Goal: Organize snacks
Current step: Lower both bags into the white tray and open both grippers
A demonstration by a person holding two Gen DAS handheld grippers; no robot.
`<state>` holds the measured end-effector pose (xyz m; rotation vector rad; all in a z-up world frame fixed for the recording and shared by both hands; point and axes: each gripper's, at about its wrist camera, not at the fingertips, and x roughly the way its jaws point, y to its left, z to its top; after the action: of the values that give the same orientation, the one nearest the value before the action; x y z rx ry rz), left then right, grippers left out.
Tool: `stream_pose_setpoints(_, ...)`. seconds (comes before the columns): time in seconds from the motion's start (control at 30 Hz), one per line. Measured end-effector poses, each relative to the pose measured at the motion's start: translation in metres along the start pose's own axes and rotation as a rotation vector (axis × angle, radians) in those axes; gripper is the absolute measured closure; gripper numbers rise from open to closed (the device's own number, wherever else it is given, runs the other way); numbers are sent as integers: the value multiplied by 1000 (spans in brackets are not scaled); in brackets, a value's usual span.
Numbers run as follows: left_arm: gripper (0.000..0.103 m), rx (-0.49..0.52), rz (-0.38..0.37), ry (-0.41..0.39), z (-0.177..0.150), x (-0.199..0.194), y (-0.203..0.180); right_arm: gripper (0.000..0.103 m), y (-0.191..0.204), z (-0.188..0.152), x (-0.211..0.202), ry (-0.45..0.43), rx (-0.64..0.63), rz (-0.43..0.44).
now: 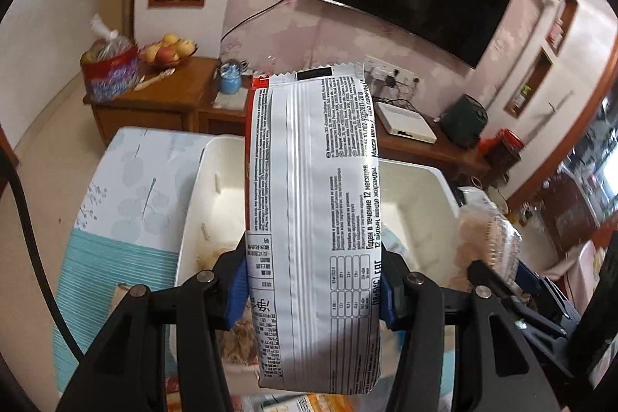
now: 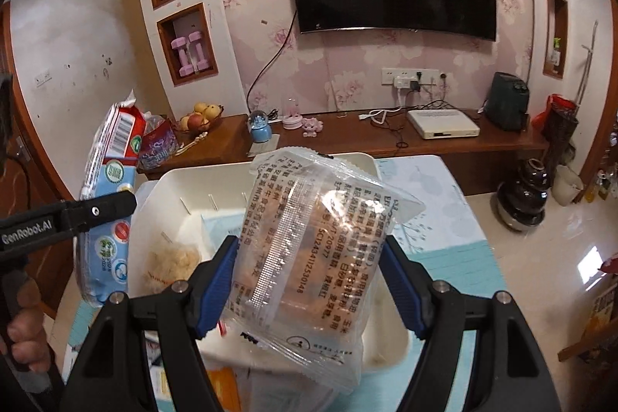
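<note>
Two snack packs hang above a white bin [image 2: 174, 180] on a counter [image 1: 116, 180] covered in a blue leaf-print cloth, ready for sorting. The left tongs [image 1: 314, 290] are clenched on a tall white pack [image 1: 313, 203] printed with small text; it fills the centre of the left view, standing upright between the blue pads. In the right view, that pack appears at the left edge, showing its red and blue face. The right tongs [image 2: 309, 290] are clenched on a clear wrapped cake [image 2: 309, 250], held at centre frame over the bin's near rim. A loose pale snack [image 2: 174, 261] already lies inside the bin, lower left in the right view.

The risk, as judged here: both packs are slick film and gripped low, so the tall pack could tip or slide from the pads while being carried. Both tongs crowd the same bin, so they may knock together, and a drop released too near the rim could land on the counter instead.
</note>
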<state>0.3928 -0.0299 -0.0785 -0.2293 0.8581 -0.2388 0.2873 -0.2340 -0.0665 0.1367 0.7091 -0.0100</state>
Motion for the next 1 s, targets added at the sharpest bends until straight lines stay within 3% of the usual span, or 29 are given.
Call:
stream_pose_setpoints(0.1, 52, -28, -9, 16, -5, 16, 12, 29, -6, 1, 12, 17, 33, 32)
stream_pose_setpoints(0.33, 51, -32, -42, 44, -9, 36, 19, 27, -16, -3, 33, 64, 105, 11)
stream_pose_setpoints(0.47, 36, -46, -77, -12, -9, 25, 24, 27, -17, -6, 38, 63, 130, 37)
stream_pose_setpoints(0.6, 28, -34, -80, -58, -9, 9, 25, 27, -16, -7, 38, 53, 134, 64)
stream_pose_setpoints(1.0, 26, -47, -23, -86, -10, -15, 24, 27, -1, -11, 34, 56, 112, 101)
